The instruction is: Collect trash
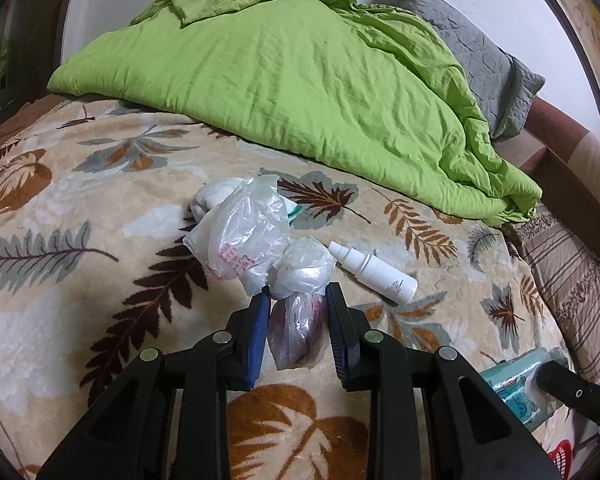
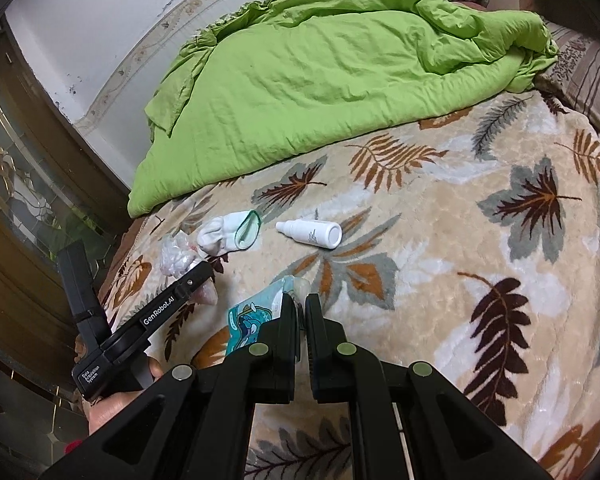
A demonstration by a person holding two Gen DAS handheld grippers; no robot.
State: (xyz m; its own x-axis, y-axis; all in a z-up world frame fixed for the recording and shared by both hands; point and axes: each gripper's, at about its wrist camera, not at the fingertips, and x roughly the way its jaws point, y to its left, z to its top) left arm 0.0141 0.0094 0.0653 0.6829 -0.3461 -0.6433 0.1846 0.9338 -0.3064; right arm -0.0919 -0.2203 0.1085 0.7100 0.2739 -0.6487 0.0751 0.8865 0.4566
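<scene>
My left gripper (image 1: 298,292) is shut on the neck of a crumpled clear plastic bag (image 1: 248,240) with red print; its blue pads squeeze the bag just above the leaf-patterned blanket (image 1: 80,280). A white spray bottle (image 1: 374,272) lies on the blanket to the right of it. A white sock (image 1: 214,196) pokes out behind the bag. My right gripper (image 2: 300,300) is shut on a teal cartoon-print wrapper (image 2: 248,320), held above the blanket. In the right wrist view the bottle (image 2: 312,233) and the green-trimmed sock (image 2: 228,232) lie ahead, and the left gripper (image 2: 204,274) holds the bag (image 2: 176,256) at the left.
A rumpled green duvet (image 1: 292,80) covers the far half of the bed, with a grey quilted pillow (image 1: 480,52) and a striped pillow (image 1: 568,288) at the right. A wooden door with patterned glass (image 2: 28,184) stands at the left. A hand (image 2: 112,404) grips the left tool.
</scene>
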